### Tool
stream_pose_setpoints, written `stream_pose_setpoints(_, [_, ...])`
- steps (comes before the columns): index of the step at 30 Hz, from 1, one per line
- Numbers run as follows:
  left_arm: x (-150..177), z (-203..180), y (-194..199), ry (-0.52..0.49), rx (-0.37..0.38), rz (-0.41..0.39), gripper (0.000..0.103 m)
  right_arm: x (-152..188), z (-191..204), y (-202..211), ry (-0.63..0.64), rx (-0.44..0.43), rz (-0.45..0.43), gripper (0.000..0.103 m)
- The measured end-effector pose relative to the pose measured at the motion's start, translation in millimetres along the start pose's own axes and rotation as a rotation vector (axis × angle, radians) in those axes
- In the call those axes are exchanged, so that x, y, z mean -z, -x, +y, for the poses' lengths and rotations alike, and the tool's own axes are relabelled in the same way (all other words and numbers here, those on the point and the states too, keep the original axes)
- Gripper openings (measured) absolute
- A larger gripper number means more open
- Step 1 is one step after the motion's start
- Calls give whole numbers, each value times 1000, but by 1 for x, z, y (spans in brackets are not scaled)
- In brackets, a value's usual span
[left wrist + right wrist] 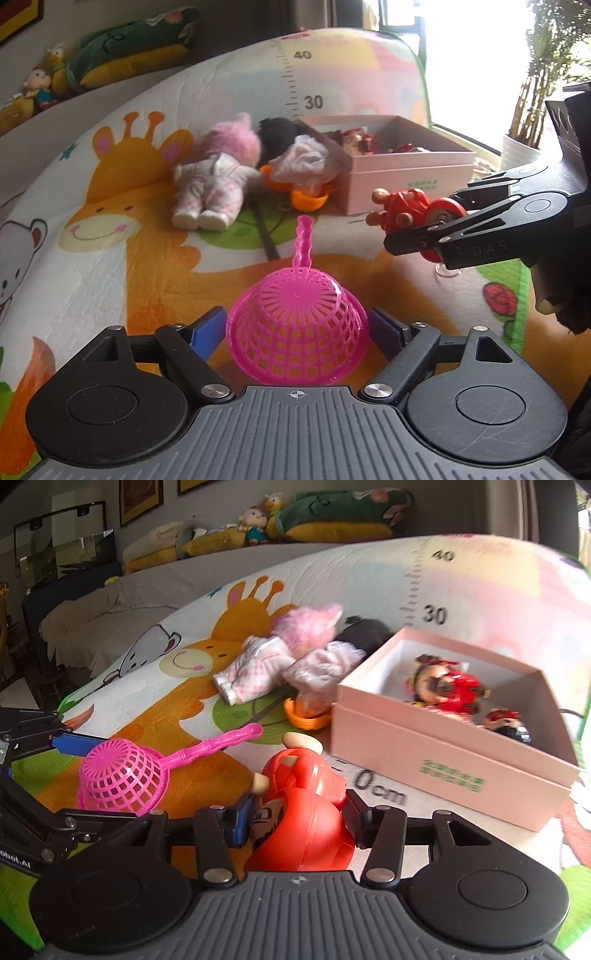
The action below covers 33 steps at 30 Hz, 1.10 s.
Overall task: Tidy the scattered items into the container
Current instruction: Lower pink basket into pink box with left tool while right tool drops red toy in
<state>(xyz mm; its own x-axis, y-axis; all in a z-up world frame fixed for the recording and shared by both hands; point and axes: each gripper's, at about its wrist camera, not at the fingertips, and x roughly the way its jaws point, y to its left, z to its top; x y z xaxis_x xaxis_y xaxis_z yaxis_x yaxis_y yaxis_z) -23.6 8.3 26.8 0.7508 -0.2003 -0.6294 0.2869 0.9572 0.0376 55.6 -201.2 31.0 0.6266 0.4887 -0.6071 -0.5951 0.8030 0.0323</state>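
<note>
A play mat (110, 258) printed with a giraffe carries scattered toys and an open pink box (443, 760); the box sits at the far right of the mat and already holds a few red and black figures (447, 690).

The right gripper (299, 812) has its jaws clamped on a red toy (306, 812), a round cartoon figure with tan knobs; from the left wrist view it hangs above the mat, near the box's front corner but not yet over the opening.

The left gripper (297, 328) has its jaws spread wide on either side of a pink sieve (299, 332), which lies dome up on the mat with its handle pointing away toward the box; the blue pads (207, 332) stand just beside the mesh, and contact cannot be told.

Two dolls (218, 177) and an orange piece (308, 199) lie against the box's left wall.

To do this step well, I judge: carry the red toy up and over the near wall, clear of the rim, and let go only once it is over bare floor inside the box rather than on the figures; the toy is round, so a low release should stop it rolling out. For the sieve, close on the rim rather than the thin springy mesh, and mind the long handle when lifting past the dolls.
</note>
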Motion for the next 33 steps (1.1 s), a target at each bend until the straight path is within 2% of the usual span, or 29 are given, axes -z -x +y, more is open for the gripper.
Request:
stream_pose_setpoints(9, [-10, -40, 2, -23, 120, 16, 88, 27, -17, 56, -16, 56, -26, 49])
stream_pose_setpoints(16, [-17, -81, -8, -80, 174, 22, 88, 53, -31, 83, -73, 88, -26, 49])
stream_pose_setpoints(21, [-20, -96, -7, -108, 183, 14, 88, 69, -38, 94, -101, 102, -25, 49])
stream_pose_setpoints(33, [-25, -101, 8, -141, 130, -36, 88, 82, -46, 108, -142, 105, -77, 49])
